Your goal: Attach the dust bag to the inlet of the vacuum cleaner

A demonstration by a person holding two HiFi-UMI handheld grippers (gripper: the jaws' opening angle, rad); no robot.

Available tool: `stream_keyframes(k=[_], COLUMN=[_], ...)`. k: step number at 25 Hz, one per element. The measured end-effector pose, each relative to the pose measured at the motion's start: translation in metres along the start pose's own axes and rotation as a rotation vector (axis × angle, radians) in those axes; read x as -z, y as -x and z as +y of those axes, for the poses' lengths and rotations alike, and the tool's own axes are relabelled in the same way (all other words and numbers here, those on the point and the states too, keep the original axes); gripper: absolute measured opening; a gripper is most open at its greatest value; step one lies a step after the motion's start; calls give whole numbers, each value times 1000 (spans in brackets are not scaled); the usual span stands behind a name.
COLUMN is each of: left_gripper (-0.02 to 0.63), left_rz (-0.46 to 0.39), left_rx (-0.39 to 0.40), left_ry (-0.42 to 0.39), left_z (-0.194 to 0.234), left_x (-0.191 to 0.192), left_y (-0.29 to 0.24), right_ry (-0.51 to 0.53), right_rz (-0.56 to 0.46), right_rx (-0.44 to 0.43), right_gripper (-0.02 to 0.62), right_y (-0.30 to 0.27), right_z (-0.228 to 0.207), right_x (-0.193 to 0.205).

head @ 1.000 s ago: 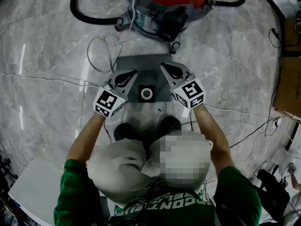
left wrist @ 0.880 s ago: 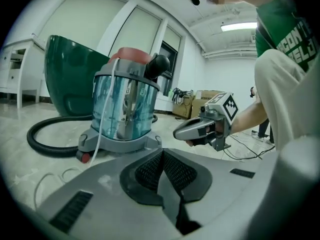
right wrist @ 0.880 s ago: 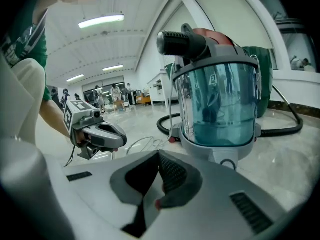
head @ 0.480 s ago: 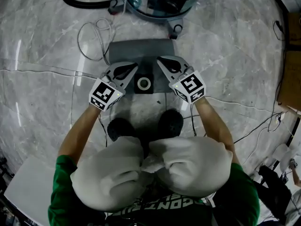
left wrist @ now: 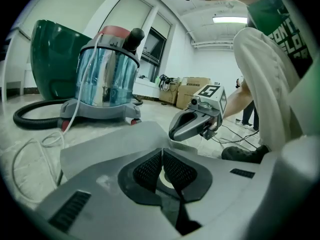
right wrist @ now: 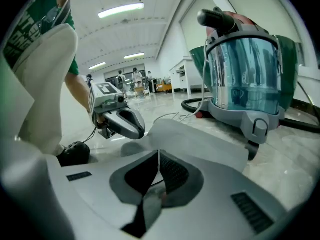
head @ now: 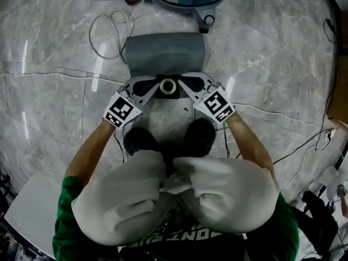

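A flat grey fabric dust bag (head: 166, 53) is lying on the grey marble floor (head: 272, 64), just in front of the vacuum cleaner w/ a clear blue drum and red top (left wrist: 105, 79); whether the two are touching cannot be told. At the near edge of the bag, a black collar w/ a white ring (head: 167, 86) is being gripped from both sides.

The left tongs (head: 155, 87), grey w/ a black-and-white marker cube, are being held on the collar's left side. In the left gripper view their ribbed black pads (left wrist: 147, 170) are being pressed nearly together, w/ only a thin slit between them. The collar's edge is being pinched there, and the white ring is showing behind.

The right tongs (head: 182, 86) are being held on the collar's right side in the same way. In the right gripper view the pads (right wrist: 173, 174) are being closed to a thin line on the collar's dark edge. The tips of both tongs are being held near each other, w/ the ring between them.

A black hose (left wrist: 30, 116) is lying curved beside the cleaner. A thin white cord (head: 109, 34) is lying in loops on the floor, left of the bag. The person's two black shoes (head: 140, 141) are standing on the floor just behind the collar, between the forearms.
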State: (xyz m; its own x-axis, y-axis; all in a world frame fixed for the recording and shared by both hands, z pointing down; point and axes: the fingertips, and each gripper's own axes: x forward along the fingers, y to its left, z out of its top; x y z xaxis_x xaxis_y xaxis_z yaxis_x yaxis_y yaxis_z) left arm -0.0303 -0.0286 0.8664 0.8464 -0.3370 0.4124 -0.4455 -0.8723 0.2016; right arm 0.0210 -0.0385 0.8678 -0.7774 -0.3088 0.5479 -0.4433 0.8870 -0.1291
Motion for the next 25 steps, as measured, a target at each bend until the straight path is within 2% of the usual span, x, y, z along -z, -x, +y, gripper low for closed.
stream_keyframes(k=[5,9,15,21,23,25], left_gripper=[6,6,13,66,74,80], left_rz=[69,114,162,195,208,225], left_rx=[55,79,86,70,70,67], left_ry=[-13,-31,-59,-64,-78,-87], left_z=[-24,-38,-46,-42,-43,-44], left_x=[25,41,58,69,73,81], left_y=[0,1,4,6,5,3], right_ry=[34,88,154,206,235,255], right_rz=[34,62,99,134,151,168], right_rx=[-49,-54,-69,-72,-78,-87], right_gripper=[9,11,11,12,23,60], right_y=[-3,-2,-1,0,0,-1], right_z=[22,34,45,52,55,58], right_x=[18,30,50,61,65,69])
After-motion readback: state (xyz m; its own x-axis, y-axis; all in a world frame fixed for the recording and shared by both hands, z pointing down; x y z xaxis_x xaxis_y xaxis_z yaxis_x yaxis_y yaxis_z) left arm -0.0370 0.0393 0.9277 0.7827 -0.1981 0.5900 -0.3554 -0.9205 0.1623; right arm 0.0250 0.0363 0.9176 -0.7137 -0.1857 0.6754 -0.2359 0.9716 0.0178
